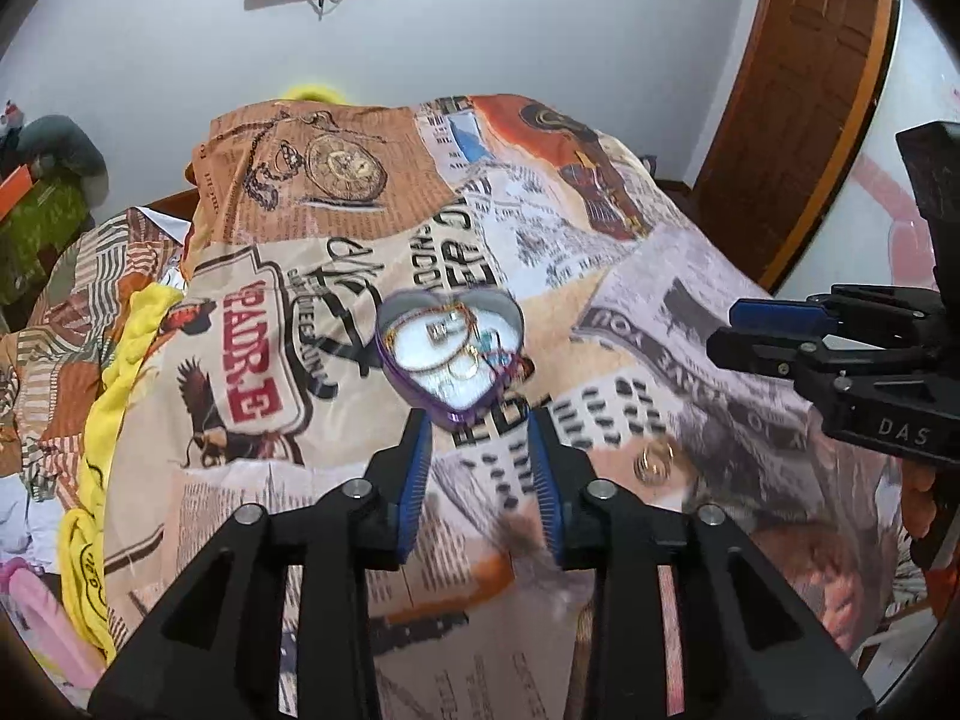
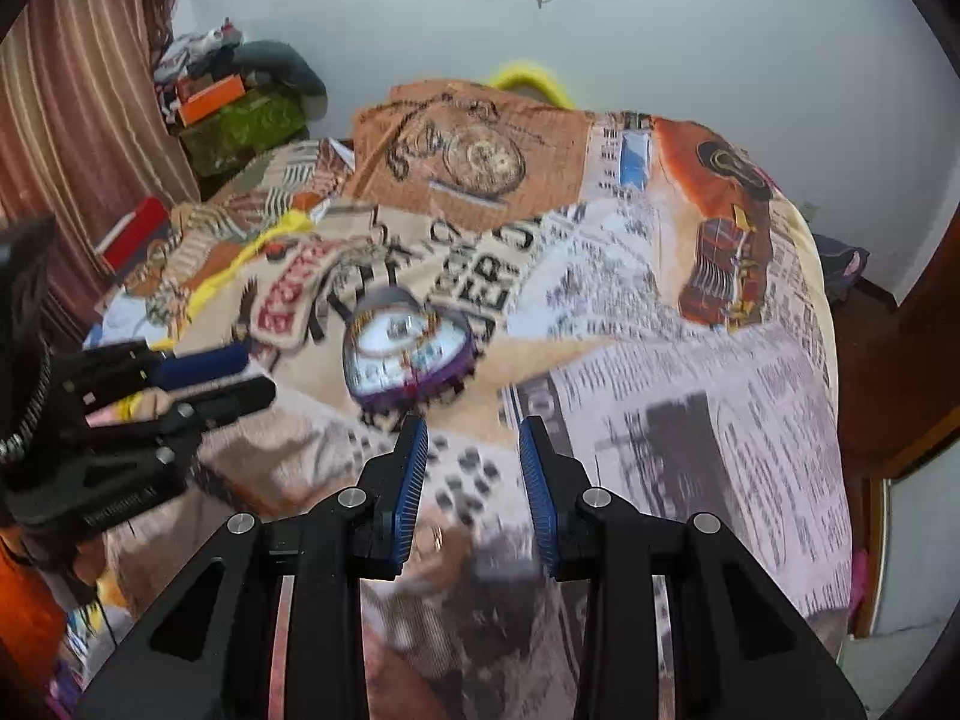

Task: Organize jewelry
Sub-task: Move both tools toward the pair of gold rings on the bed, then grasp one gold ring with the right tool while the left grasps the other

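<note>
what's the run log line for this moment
left gripper: open, empty | right gripper: open, empty | heart box: holds jewelry | gold rings: loose on bedspread

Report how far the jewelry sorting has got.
Mostly done, it seems: the heart-shaped box on the bedspread already holds chains and small pieces. Nothing is in hand; the left gripper and right gripper are both open and empty. Left: gold rings lie loose on the bedspread, outside the box, to its right in the left wrist view.
</note>
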`<state>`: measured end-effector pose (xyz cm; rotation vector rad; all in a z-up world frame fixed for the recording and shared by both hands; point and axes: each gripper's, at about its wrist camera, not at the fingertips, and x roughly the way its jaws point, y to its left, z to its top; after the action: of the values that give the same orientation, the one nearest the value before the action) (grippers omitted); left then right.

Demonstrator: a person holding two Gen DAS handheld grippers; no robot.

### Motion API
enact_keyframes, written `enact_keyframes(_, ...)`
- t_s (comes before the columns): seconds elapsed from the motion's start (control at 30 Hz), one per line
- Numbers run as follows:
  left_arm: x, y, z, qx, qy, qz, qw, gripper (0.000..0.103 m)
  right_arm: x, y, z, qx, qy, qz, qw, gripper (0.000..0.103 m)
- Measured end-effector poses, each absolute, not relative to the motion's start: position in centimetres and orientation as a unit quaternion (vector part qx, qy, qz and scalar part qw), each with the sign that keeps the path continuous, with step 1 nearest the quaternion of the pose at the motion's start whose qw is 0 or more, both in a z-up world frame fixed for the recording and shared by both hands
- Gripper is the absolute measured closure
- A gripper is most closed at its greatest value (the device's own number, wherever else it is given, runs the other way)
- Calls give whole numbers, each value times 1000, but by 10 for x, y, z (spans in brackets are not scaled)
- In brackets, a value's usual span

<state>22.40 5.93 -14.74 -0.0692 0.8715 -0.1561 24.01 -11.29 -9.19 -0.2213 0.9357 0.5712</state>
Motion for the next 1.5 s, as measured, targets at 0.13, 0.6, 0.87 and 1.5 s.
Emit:
enact_keyframes(0.13,217,54,-156,-29,432,-80,898,66,233,-119,-108,-112,463,273,836,74)
enact_keyframes(0.6,210,50,-180,-35,454,-87,886,66,229,-112,-154,-124,507,290,802,89)
enact_keyframes(0.87,210,42,-182,-34,455,-96,884,66,226,-120,-150,-124,494,278,815,100)
enact_keyframes(1.5,230,-30,-193,18,470,-160,868,66,225,-173,-128,-98,489,240,833,84)
